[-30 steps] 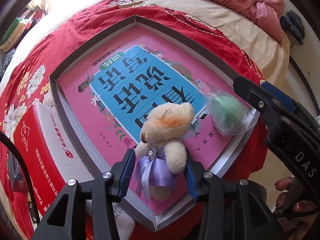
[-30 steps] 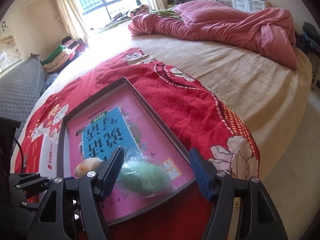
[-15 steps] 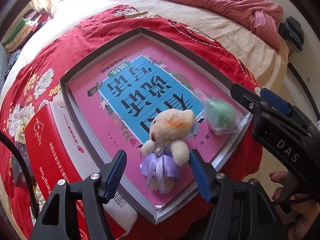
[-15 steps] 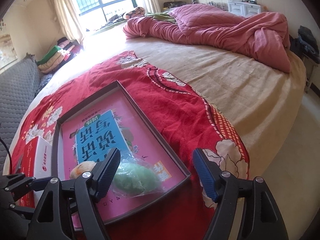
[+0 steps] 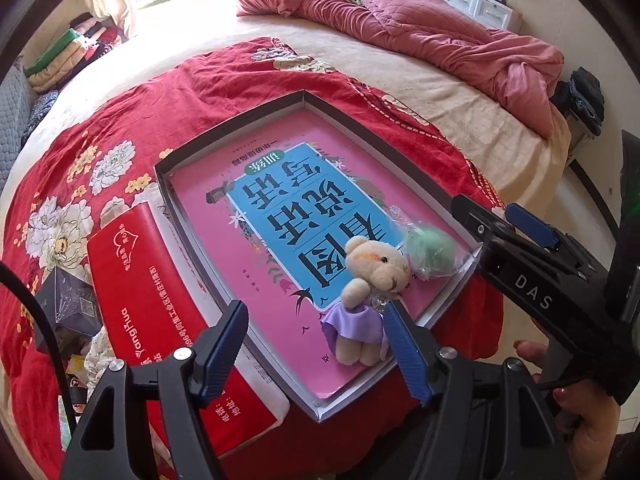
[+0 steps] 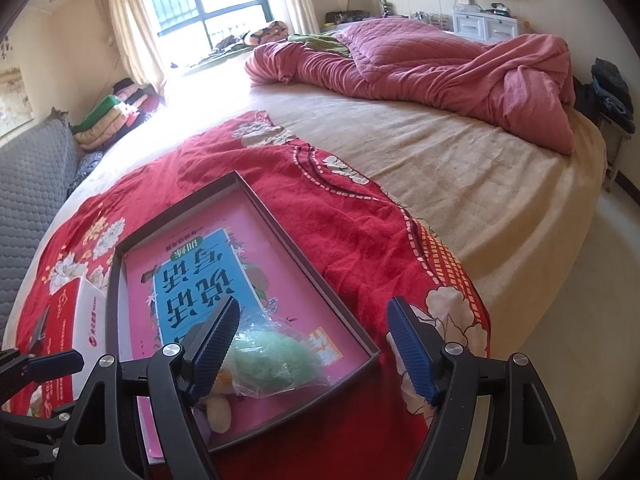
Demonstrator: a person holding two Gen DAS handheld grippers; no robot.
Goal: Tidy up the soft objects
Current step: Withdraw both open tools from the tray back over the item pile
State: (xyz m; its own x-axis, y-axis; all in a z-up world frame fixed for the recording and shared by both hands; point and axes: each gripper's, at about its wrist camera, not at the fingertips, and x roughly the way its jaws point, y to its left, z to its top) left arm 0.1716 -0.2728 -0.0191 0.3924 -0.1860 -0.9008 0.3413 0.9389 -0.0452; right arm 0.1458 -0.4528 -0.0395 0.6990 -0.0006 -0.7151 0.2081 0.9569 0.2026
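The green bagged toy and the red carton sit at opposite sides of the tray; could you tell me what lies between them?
In the left wrist view, the teddy bear and pink book lie between the green bagged toy and red carton.

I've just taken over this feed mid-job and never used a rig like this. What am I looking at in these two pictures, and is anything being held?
There is no robot arm. A person carries a two-finger gripper in each hand, and each gripper has a fisheye camera looking along its blue fingers.

The left wrist view shows the left gripper above a shallow box lying on a red floral blanket on a bed. In the box lies a pink and blue book; on it lie a small teddy bear in a purple dress and a green soft toy in clear wrap. The left jaws are opening, with no thing between them. A red box sits beside the shallow one.

The right wrist view shows the right gripper, open, holding nothing, above the green toy.
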